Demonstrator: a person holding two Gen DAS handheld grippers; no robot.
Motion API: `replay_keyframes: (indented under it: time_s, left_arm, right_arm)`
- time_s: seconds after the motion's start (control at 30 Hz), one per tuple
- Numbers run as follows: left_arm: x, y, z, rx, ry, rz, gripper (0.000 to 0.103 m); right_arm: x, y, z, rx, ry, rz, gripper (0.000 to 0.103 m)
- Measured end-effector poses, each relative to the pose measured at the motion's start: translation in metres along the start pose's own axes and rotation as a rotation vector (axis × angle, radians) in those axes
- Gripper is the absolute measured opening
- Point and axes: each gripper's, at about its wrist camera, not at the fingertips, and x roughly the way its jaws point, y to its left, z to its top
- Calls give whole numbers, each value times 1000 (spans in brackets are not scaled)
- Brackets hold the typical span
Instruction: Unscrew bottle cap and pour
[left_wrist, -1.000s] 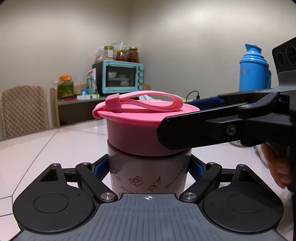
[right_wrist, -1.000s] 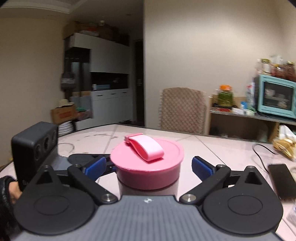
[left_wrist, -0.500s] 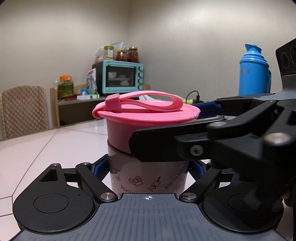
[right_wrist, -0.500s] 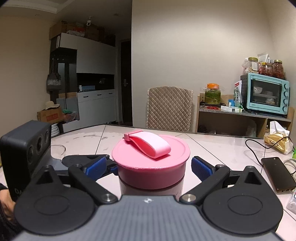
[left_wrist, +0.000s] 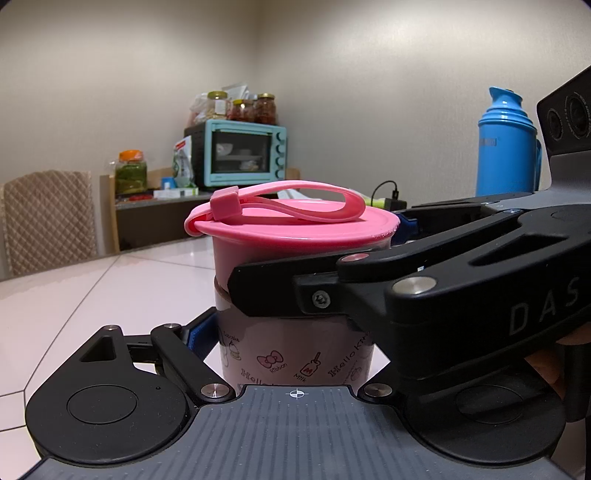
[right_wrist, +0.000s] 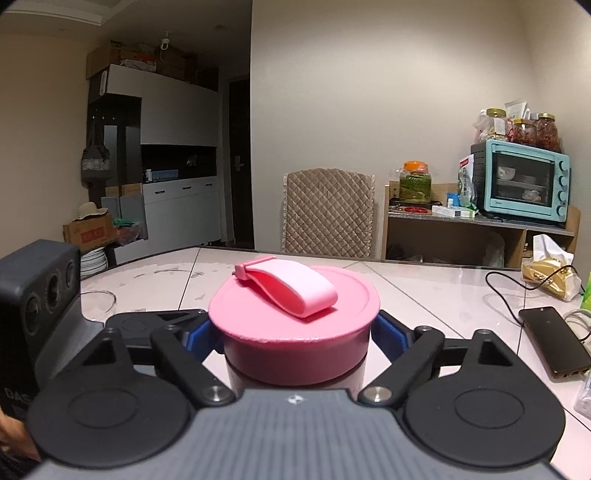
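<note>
A pale pink printed bottle (left_wrist: 295, 354) stands upright on the white table (left_wrist: 110, 288), topped by a pink screw cap (left_wrist: 288, 236) with a loop strap (right_wrist: 291, 288). My left gripper (left_wrist: 291, 332) is shut on the bottle's body, low down; only its left blue pad (left_wrist: 197, 334) shows. My right gripper (right_wrist: 295, 334) comes in from the right, higher up, and its jaws are closing. Both blue pads (right_wrist: 388, 332) touch opposite sides of the cap (right_wrist: 295, 325). In the left wrist view its near black finger (left_wrist: 314, 291) crosses the cap's lower edge.
A blue thermos (left_wrist: 506, 147) stands at the table's far right. A phone (right_wrist: 554, 339) on a black cable and a gold packet (right_wrist: 550, 273) lie to the right of the bottle. A chair (right_wrist: 328, 210) and a shelf with a turquoise oven (right_wrist: 524, 184) stand beyond the table.
The right gripper's jaws, wide apart on either side of the cap before, have come in onto its sides. The left gripper and the bottle have not moved.
</note>
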Motion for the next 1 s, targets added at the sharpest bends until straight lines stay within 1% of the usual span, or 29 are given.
replay_keyframes:
  time_s: [0.1, 0.3, 0.5, 0.57, 0.7, 0.93, 1.0]
  left_arm:
    - [0, 0, 0, 0, 0, 0, 90]
    - [0, 0, 0, 0, 0, 0, 90]
    - [-1, 0, 0, 0, 0, 0, 90]
    - [-1, 0, 0, 0, 0, 0, 90]
    - [-1, 0, 0, 0, 0, 0, 90]
    - [-1, -1, -1, 0, 0, 0, 90]
    - [0, -1, -1, 0, 0, 0, 90]
  right_arm:
    - [-1, -1, -2, -4, -3, 6, 86]
    - [-1, -13, -3, -28, -5, 92, 85]
    - [1, -28, -2, -61, -10, 195, 85]
    - [3, -36, 0, -81, -7, 256, 85]
    - [6, -48, 3, -103, 0, 344, 85]
    - [9, -61, 8, -128, 2, 457, 85]
    - [9, -63, 8, -132, -4, 474, 85]
